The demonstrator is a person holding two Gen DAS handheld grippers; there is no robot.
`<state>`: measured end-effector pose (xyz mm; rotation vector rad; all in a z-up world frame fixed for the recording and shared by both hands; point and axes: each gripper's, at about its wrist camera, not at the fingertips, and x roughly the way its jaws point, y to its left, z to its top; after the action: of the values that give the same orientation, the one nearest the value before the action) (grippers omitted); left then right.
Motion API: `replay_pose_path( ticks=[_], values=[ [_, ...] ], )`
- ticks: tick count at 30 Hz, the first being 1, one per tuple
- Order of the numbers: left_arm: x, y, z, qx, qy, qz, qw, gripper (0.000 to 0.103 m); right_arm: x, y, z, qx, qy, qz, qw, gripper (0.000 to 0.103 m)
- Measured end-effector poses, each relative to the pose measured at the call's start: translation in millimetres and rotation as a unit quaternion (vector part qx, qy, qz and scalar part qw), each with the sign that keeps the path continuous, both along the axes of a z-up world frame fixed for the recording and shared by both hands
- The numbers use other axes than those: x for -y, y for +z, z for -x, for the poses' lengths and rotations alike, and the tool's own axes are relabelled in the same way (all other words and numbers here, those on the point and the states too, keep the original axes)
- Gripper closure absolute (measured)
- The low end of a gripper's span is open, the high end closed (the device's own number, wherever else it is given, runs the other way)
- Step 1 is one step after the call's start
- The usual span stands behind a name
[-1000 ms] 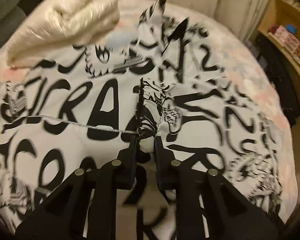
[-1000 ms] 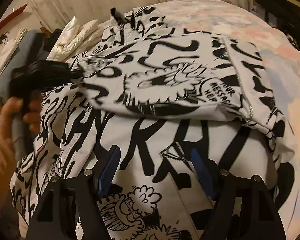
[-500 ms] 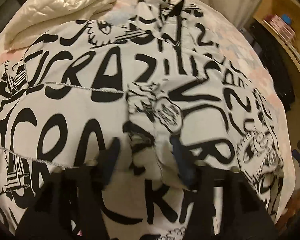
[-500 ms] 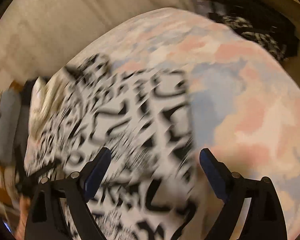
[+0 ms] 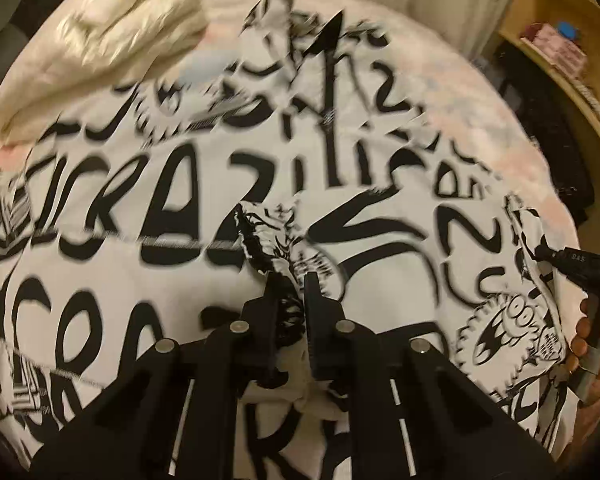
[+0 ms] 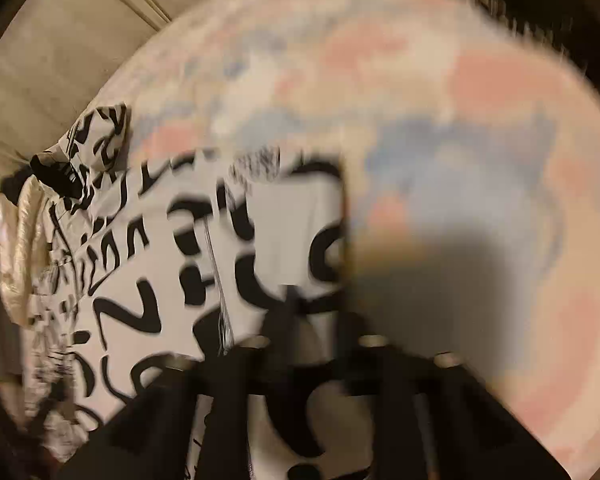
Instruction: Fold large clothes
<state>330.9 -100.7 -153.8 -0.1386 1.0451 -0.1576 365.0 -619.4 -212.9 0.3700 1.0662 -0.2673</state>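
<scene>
Garment (image 5: 204,296) with black lettering sprawls across the bed (image 6: 480,128), filling mid-frame – left gripper (image 5: 290,284) jaws clamped on a bunched fold, right gripper (image 6: 312,312) jaws seemingly pinching its edge – uneven pulling could skew the fold

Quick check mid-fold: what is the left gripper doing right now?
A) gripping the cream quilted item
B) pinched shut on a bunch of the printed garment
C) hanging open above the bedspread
B: in the left wrist view the left gripper is closed on a bunched fold of the printed garment.
</scene>
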Motion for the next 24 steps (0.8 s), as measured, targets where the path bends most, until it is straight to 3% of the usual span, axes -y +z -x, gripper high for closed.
replay_pose_path(
  ticks=[2, 5, 6, 8, 10, 12, 15, 17, 18, 19, 21, 24],
  values=[
    [8.1, -4.0, -3.2, 0.006, -0.002, -0.023, 0.9997, 0.094, 7.5, -2.3, 0.2, -0.001, -0.015, 0.014, 1.0, 0.099],
    [13.8, -24.2, -9.3, -0.022, 0.005, -0.079, 0.9966, 0.09, 13.4, -14.3, 4.6, -0.039, -0.009, 0.008, 0.999, 0.099],
    [11.9, -26.1, -9.5, -0.025, 0.004, -0.072, 0.997, 0.089, 14.0, -11.9, 9.8, -0.039, -0.006, -0.005, 0.999, 0.098],
    [4.2, -23.6, -7.3, -0.026, -0.005, -0.047, 0.9985, 0.086, 13.3, 0.1, 25.0, -0.03, 0.006, -0.037, 0.999, 0.081],
    [-7.8, -20.0, -1.8, -0.032, -0.016, -0.035, 0.9987, 0.084, 9.1, 15.6, 50.6, -0.015, 0.02, -0.057, 0.998, 0.027],
    [-16.8, -13.8, 3.0, -0.038, -0.026, -0.027, 0.9986, 0.08, -3.6, 28.5, 77.0, 0.001, 0.038, -0.057, 0.998, 0.014],
    [-23.4, -5.5, 10.4, -0.038, -0.042, -0.027, 0.998, 0.076, -33.5, 30.7, 116.1, -0.014, 0.075, -0.055, 0.996, 0.014],
    [-17.0, -5.2, 15.2, -0.03, -0.063, -0.051, 0.9963, 0.073, -54.5, 23.4, 128.1, -0.037, 0.092, -0.041, 0.994, 0.017],
    [-13.1, -7.2, 16.8, -0.027, -0.068, -0.07, 0.9948, 0.073, -63.7, 19.0, 132.4, -0.051, 0.1, -0.022, 0.993, 0.034],
    [-7.0, -12.3, 20.2, -0.025, -0.075, -0.098, 0.9921, 0.073, -69.3, 12.8, 141.3, -0.064, 0.103, 0.009, 0.993, 0.058],
    [0.2, -19.2, 24.0, -0.013, -0.082, -0.127, 0.9884, 0.072, -76.2, 15.8, 156.4, -0.059, 0.108, 0.049, 0.991, 0.064],
    [10.3, -28.3, 35.6, 0.018, -0.093, -0.169, 0.981, 0.071, -67.5, 5.4, 159.9, -0.068, 0.091, 0.049, 0.992, 0.064]
  ],
)
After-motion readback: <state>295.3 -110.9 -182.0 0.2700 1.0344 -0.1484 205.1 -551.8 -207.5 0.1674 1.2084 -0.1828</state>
